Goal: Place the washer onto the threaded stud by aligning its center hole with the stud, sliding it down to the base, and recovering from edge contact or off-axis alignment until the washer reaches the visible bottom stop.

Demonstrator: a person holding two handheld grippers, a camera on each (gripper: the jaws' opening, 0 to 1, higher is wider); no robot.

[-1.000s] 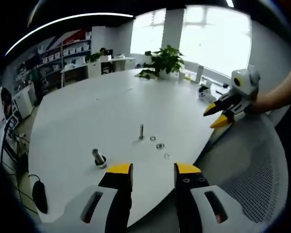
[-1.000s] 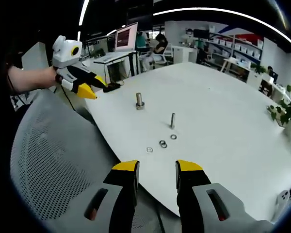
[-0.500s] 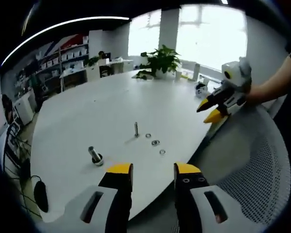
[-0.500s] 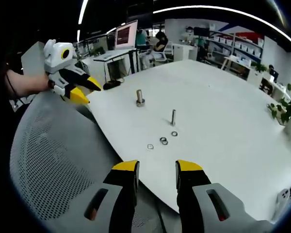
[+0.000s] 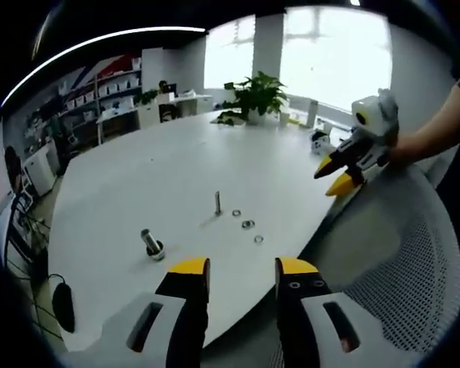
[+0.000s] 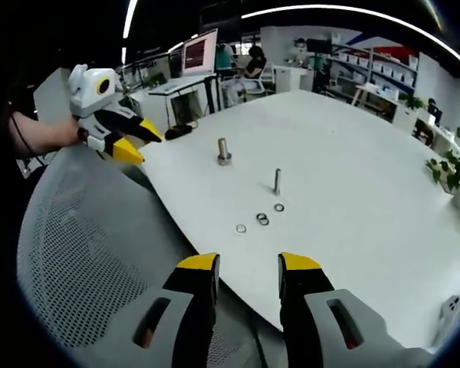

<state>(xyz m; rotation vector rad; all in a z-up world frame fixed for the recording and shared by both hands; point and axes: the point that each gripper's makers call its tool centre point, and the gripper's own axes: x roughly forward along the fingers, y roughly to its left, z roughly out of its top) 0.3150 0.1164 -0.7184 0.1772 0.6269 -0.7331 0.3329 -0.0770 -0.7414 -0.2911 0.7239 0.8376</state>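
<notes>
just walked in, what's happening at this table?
A person holds a pair of tongs in each hand, both open and empty, held off the near edge of the white table above a mesh chair back. The left tongs and right tongs both face a thin upright stud with three small washers lying loose beside it. A thicker bolt stands further off. No washer has been picked up; the stud is bare.

I log: table (image 6: 353, 146) smooth matt white; stud (image 6: 277, 181) and washers (image 6: 261, 218) shiny metal; chair back (image 6: 92, 261) grey perforated mesh; gripper tips glossy yellow plastic.
</notes>
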